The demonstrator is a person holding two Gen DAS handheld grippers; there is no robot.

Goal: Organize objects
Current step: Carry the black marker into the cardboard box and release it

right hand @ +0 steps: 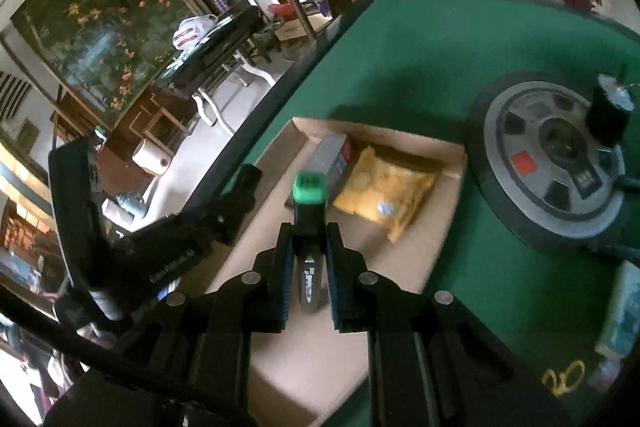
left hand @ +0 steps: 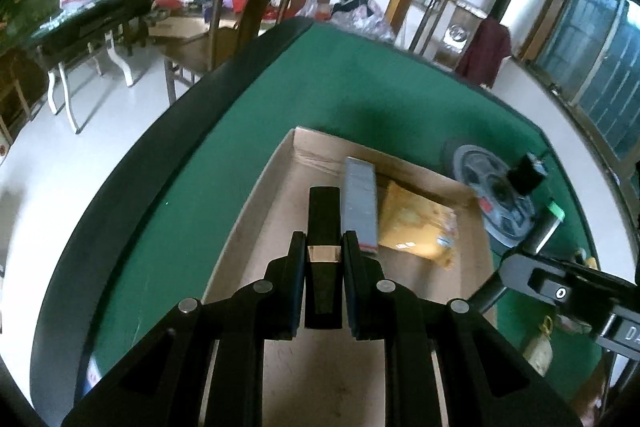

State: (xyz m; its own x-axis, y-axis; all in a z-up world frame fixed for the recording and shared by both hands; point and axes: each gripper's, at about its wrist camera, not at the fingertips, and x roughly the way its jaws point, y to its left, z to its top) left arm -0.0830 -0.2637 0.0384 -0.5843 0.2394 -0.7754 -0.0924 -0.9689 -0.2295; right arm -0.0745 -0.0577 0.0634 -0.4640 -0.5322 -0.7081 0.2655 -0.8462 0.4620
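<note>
The left hand-held gripper (left hand: 322, 259), clamping a black gold-banded rectangular bar (left hand: 324, 223), and the right hand-held gripper (right hand: 307, 259), clamping a green-capped grey tube (right hand: 309, 211), are both hovering over the open brown cardboard box (left hand: 256, 199), long axes pointing toward its far end.

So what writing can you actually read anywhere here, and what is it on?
"DA", cut off at the picture's edge: on the right gripper's casing.
White print on the marker: too blurred to read.
White lettering on the left gripper's casing: too blurred to read.
Sticker on the yellow packet: too small to read.
</note>
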